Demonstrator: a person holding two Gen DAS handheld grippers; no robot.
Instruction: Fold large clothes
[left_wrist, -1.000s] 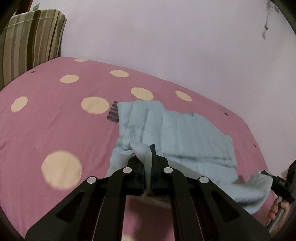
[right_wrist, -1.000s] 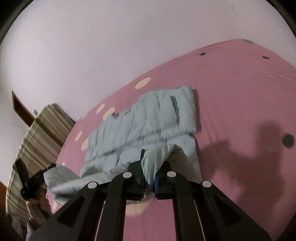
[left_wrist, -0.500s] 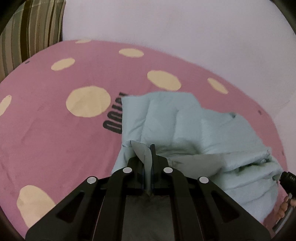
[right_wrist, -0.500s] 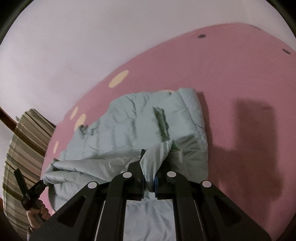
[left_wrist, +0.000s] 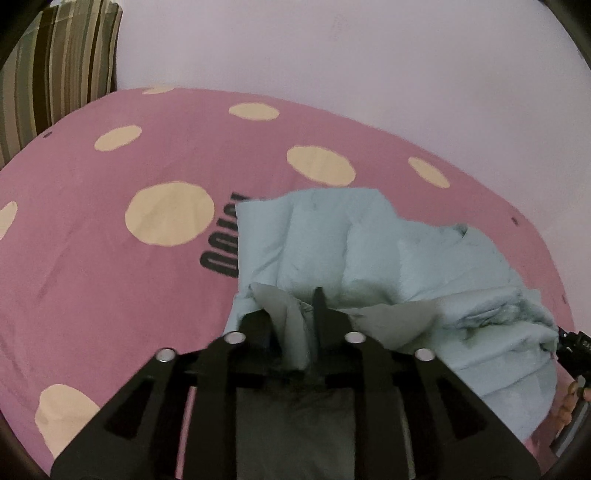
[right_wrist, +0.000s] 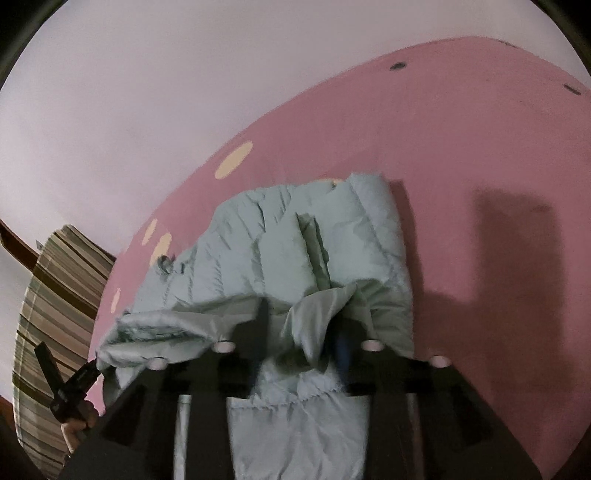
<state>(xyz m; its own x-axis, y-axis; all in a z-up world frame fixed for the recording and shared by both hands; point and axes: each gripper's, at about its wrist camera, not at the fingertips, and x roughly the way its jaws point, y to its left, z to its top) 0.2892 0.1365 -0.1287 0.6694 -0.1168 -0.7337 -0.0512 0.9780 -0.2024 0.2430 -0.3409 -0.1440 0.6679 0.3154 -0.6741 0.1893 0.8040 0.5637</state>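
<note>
You're working over a pink bedspread (left_wrist: 92, 258) with cream polka dots and some black lettering (left_wrist: 221, 254) half hidden under the garment's left edge; a striped cushion (left_wrist: 55, 74) is standing at the far left against the pale wall (left_wrist: 369, 55), well apart from the work. Nothing is blocking either claw; only your own shadow is falling on the bare pink to the right in the right wrist view. The task's thing, a pale blue puffer jacket (left_wrist: 351, 243), is lying mid-bed, its far part flat and quilted, its near edge bunched and folded over toward you. Your left gripper (left_wrist: 291, 317) is sitting at that near-left corner with its jaws opening: a fold of fabric is still standing between the fingers, but a gap is showing, so it's letting go rather than clamping. Your right gripper (right_wrist: 299, 328) is doing the same at the near-right corner, jaws opening, a peak of fabric between the fingers, loose and sagging, not pinched. The rest of the jacket's near hem is draping under and below both claws. Each wrist view is catching the other claw at its edge, with your hand (right_wrist: 75, 430) on the left one's handle in the right wrist view.
</note>
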